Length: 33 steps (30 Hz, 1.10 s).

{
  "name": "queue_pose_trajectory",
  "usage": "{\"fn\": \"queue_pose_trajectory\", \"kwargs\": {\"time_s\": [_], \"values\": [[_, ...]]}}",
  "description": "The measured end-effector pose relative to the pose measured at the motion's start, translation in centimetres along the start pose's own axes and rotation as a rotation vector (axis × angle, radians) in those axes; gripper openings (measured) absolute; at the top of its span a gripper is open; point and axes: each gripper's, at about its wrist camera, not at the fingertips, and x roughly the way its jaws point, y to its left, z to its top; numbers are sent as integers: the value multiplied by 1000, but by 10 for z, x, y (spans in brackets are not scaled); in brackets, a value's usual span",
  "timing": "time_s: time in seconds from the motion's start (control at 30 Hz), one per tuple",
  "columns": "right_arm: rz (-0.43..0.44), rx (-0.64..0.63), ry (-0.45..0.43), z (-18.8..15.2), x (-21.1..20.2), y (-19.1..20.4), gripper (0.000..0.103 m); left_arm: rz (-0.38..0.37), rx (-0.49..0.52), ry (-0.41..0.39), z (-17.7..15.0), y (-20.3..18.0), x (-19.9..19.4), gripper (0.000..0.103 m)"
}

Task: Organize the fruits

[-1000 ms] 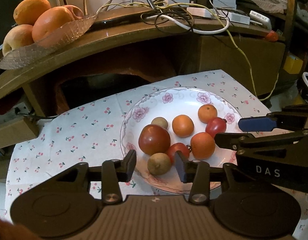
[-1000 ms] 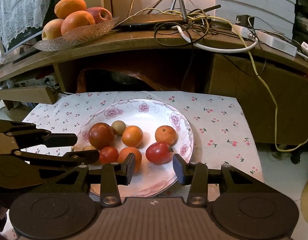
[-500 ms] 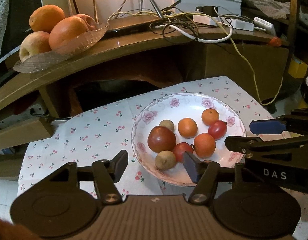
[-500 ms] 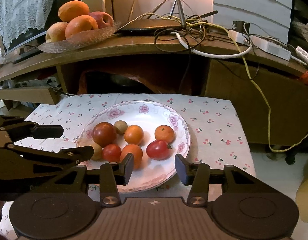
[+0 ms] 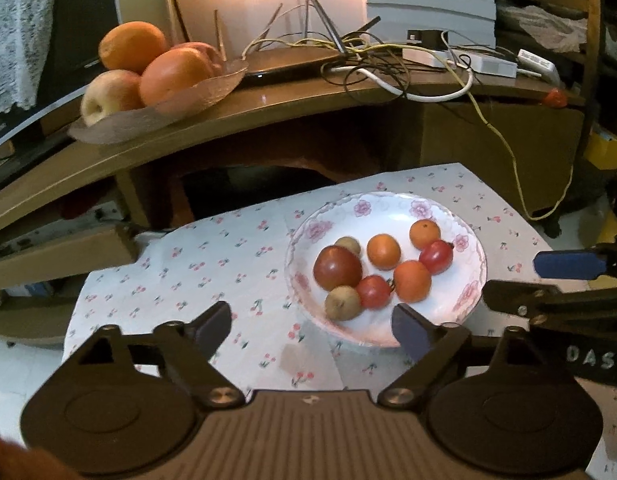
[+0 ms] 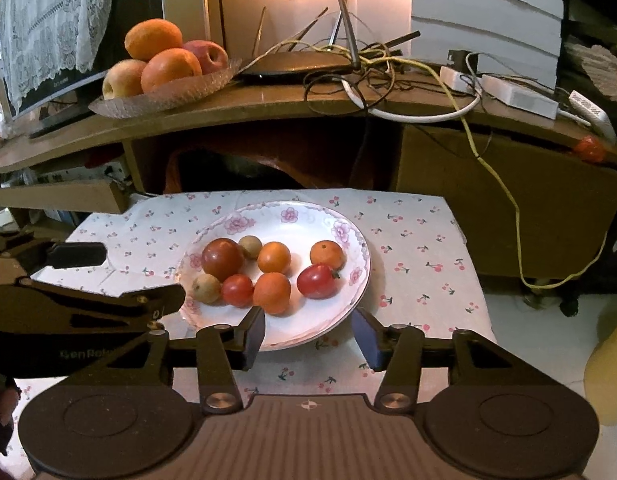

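Observation:
A white floral plate (image 5: pixel 474 280) (image 6: pixel 356 280) on a cherry-print cloth holds several small fruits: a large dark red tomato (image 5: pixel 337 267) (image 6: pixel 222 259), small oranges, red tomatoes and brown kiwis. My left gripper (image 5: pixel 314 330) hovers short of the plate's near left rim, its jaws opening wide with nothing between them. My right gripper (image 6: pixel 310 336) hangs over the plate's near edge, jaws also opening and empty. Each gripper shows at the side of the other's view.
A glass dish (image 6: pixel 160 94) of big oranges and apples sits on the wooden shelf (image 6: pixel 268 116) behind, beside a router and tangled cables (image 6: pixel 372 72). A wooden block (image 6: pixel 56 200) lies left of the cloth. A yellow cable (image 6: pixel 508 208) hangs at right.
Both grippers have pulled back and up from the plate, so the fruits look smaller. The left jaws spread from narrow to wide; the right jaws widened a little.

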Motion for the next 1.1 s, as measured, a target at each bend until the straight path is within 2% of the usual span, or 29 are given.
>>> {"fn": "queue_pose_trajectory", "kwargs": {"time_s": [0.27,0.43,1.1], "values": [[6,6,-1,-17,-26,13,52,33,-38,19,-22,10,-25,103],[20,6,4,-30,-43,24,53,62,-39,22,-39,14,-46,103],[29,-15,52,-83,-93,57,53,64,-72,61,-97,12,-106,103]]}}
